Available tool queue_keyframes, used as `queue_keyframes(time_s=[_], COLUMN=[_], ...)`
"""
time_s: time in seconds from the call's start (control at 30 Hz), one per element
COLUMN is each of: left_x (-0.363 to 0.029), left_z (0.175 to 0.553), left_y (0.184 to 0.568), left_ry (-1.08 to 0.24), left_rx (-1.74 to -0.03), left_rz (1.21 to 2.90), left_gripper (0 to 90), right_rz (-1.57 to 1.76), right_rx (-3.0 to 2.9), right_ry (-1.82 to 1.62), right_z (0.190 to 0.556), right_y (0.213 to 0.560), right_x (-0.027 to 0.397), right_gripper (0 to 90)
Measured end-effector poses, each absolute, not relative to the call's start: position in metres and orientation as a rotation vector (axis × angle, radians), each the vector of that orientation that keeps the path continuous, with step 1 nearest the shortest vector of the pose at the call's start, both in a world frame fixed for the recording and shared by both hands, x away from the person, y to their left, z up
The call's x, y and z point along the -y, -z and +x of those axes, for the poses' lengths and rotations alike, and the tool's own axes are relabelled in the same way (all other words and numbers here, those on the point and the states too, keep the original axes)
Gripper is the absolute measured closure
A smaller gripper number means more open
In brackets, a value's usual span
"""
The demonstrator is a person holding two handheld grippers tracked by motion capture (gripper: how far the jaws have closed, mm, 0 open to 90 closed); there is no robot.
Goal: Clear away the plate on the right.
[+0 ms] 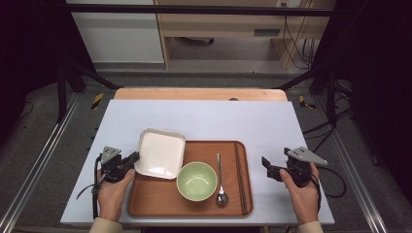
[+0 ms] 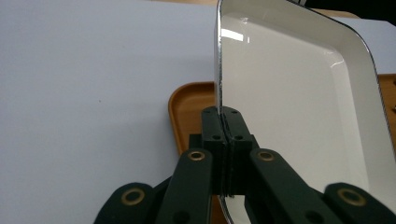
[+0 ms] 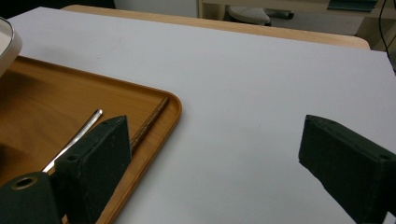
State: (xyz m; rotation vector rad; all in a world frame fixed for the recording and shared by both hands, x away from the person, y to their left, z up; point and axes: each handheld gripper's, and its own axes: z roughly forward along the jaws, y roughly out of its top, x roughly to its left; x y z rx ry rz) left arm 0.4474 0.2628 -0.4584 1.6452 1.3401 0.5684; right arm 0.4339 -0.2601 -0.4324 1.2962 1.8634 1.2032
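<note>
A white square plate (image 1: 160,153) lies over the far left corner of the brown tray (image 1: 158,196). My left gripper (image 1: 132,159) is shut on the plate's left rim. In the left gripper view the two pads (image 2: 236,130) pinch the thin edge of the plate (image 2: 303,93), with the tray's corner (image 2: 187,109) beyond. A green bowl (image 1: 196,180) sits in the tray's middle, and a spoon (image 1: 221,182) and brown chopsticks (image 1: 239,177) lie to its right. My right gripper (image 1: 267,166) hovers open just right of the tray. The right gripper (image 3: 210,154) has nothing between its jaws.
The tray rests on a white tabletop (image 1: 204,116) with bare room behind it and on both sides. In the right gripper view the tray's rim (image 3: 159,140), the spoon handle (image 3: 77,135) and the chopsticks (image 3: 152,119) lie left of bare table (image 3: 261,93).
</note>
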Motion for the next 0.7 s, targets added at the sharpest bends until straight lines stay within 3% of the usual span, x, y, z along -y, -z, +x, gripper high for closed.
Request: queue_keyframes(time_s=[0.7], left_x=[-0.264], left_z=[0.452], left_y=[0.474], left_ry=[-0.436], left_rx=[-1.439], left_rz=[1.65], left_gripper=[88.6], right_rz=[1.304], right_rx=[-1.916], right_ry=[-1.2], right_z=[0.437], right_y=[0.437], right_x=[0.256], right_gripper=[9.4])
